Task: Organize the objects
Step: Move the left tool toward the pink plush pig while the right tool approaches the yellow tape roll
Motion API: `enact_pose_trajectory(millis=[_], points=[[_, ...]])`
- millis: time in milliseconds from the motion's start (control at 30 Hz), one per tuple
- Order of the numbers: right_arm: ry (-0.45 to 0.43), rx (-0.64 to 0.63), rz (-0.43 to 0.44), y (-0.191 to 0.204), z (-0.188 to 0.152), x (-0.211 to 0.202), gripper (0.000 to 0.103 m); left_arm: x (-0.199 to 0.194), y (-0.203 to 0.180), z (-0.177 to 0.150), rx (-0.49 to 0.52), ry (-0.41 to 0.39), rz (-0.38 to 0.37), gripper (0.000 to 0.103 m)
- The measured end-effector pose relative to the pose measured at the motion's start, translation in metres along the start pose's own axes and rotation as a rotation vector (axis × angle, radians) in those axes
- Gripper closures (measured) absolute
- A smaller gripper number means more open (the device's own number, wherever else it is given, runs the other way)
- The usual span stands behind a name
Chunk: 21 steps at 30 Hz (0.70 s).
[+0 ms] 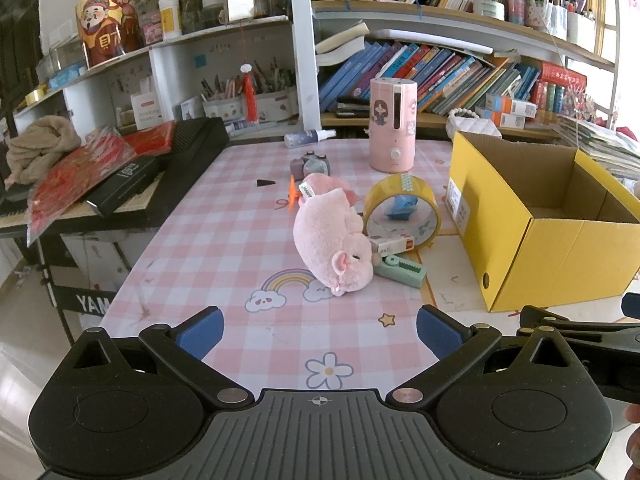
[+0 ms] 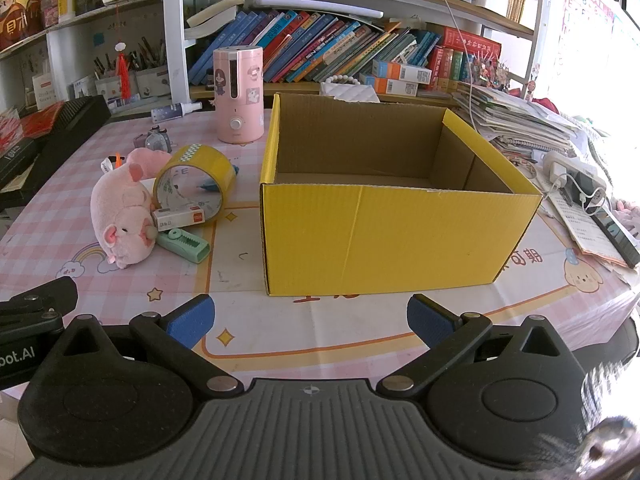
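The pink plush pig (image 1: 334, 240) lies on the surface straight ahead of the left tongs (image 1: 320, 332), its long axis running away from them, head nearest. Both tongs are released and empty; the right tongs (image 2: 308, 320) face the empty yellow box (image 2: 380, 232).

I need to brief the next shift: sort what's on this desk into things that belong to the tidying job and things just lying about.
Belongs to the job:
yellow box, open and empty
pink plush pig
yellow tape roll
green tape dispenser
small white carton
toy camera

Probably just lying about:
pink humidifier
spray bottle
shelf books
paper stack
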State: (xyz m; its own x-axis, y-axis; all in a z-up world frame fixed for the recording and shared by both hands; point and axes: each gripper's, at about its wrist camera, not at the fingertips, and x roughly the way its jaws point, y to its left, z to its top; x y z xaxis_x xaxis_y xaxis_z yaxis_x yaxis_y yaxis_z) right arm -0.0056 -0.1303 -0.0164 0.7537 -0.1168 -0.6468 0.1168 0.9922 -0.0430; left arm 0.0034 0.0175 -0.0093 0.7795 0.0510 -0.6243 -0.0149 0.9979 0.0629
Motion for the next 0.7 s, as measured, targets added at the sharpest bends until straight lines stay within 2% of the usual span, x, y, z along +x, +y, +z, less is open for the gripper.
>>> enact_pose_trajectory(millis=[367, 433, 600, 700], points=[[-0.035, -0.019, 0.03, 0.013, 0.004, -0.01, 0.003, -0.004, 0.012, 0.004, -0.022, -0.024, -0.001, 0.0], [-0.046, -0.033, 0.047, 0.017, 0.006, -0.014, 0.008, -0.003, 0.015, 0.004, -0.024, -0.025, -0.002, 0.001], [-0.035, -0.061, 0.089, 0.024, 0.008, -0.011, 0.034, 0.001, 0.02, 0.005, -0.034, -0.026, 0.0, 0.001], [-0.025, -0.077, 0.12, 0.028, 0.014, -0.005, 0.046, 0.004, 0.024, 0.007, -0.042, -0.028, -0.001, 0.005]])
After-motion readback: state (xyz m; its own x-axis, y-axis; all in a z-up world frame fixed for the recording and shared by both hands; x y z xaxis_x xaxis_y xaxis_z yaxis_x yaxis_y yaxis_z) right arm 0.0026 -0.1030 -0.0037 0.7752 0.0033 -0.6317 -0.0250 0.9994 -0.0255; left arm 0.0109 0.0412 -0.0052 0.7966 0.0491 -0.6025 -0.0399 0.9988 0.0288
